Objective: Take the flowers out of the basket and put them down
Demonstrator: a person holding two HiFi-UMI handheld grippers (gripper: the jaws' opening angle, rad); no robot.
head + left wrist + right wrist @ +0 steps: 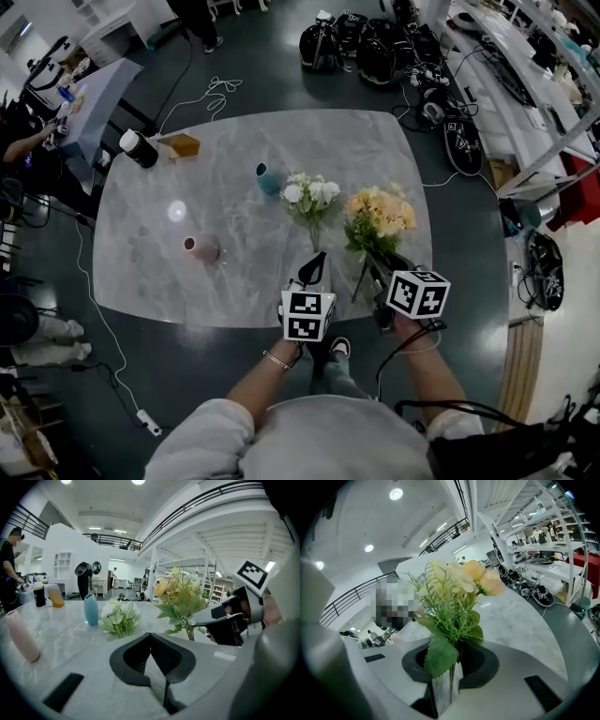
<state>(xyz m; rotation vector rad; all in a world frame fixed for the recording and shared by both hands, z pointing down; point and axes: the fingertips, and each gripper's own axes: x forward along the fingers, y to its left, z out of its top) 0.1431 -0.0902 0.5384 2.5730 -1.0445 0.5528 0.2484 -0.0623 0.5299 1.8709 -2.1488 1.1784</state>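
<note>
The left gripper point(151, 637) is pinching shut on the thin stem of the white flowers point(310, 192). The right gripper point(451, 663) is clamping the stems of the yellow flowers point(380, 214). Both bunches are pointing away from the person, heads slanting up over the table point(187, 141). A teal vase point(269, 178) is standing just beyond the white heads, and a pink vase point(201, 248) is sitting well to the left.

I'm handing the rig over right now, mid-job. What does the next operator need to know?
Left gripper: fingers shut on the stem of the white bunch.
Right gripper: fingers shut on the stem of the peach bunch.
Both bunches are over the grey table, near its front edge. No basket is in view.
Done: both bunches are in hand.
Left: lay both on the table, then open the fingers.
</note>
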